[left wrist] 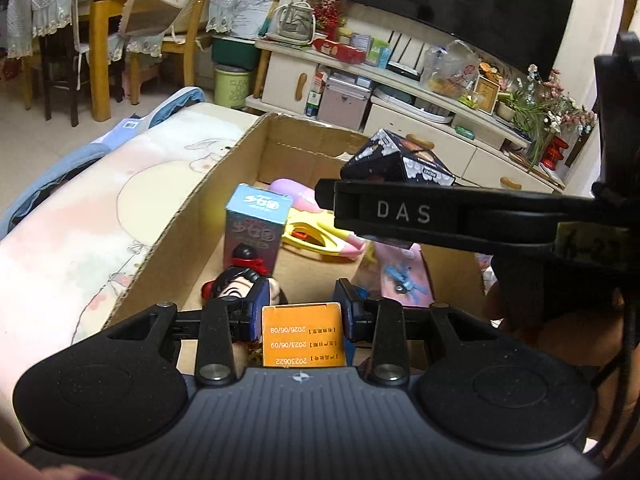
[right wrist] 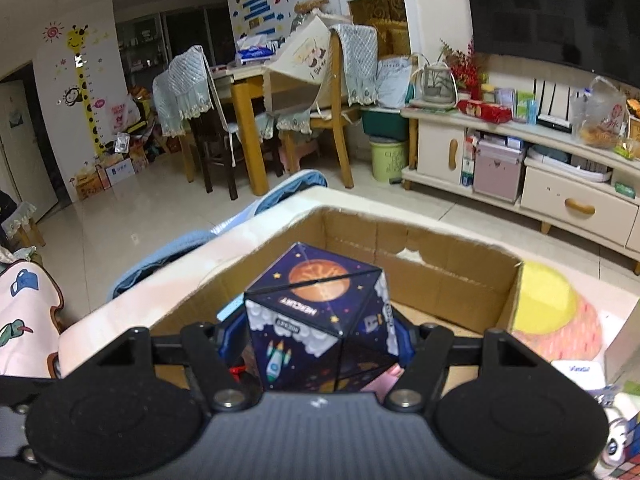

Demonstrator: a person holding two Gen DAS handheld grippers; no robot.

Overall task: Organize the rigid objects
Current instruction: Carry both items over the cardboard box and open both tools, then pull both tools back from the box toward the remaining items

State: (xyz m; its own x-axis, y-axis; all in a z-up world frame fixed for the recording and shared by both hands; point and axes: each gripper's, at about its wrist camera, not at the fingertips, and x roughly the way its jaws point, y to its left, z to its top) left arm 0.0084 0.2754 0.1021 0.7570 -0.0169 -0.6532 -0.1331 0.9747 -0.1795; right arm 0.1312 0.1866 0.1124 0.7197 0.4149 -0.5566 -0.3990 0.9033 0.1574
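Living-room clutter frames a cartoon-print counter (left wrist: 132,184) carrying one open cardboard box (left wrist: 180,232). Over it, the left hand-held gripper (left wrist: 301,316) is clamped on one orange box (left wrist: 303,334), while the right hand-held gripper (right wrist: 320,336) grips one dark space-print cube (right wrist: 320,312). Only the left wrist view shows the box's contents: one blue carton (left wrist: 256,232) standing upright, one black-haired figurine (left wrist: 240,284) just beside it, a yellow-and-pink toy (left wrist: 320,236) and a pink pack (left wrist: 404,276). Only the right wrist view shows the giraffe height chart (right wrist: 86,92) on the wall. Both show the dining table (right wrist: 256,80) and TV cabinet (right wrist: 560,184).
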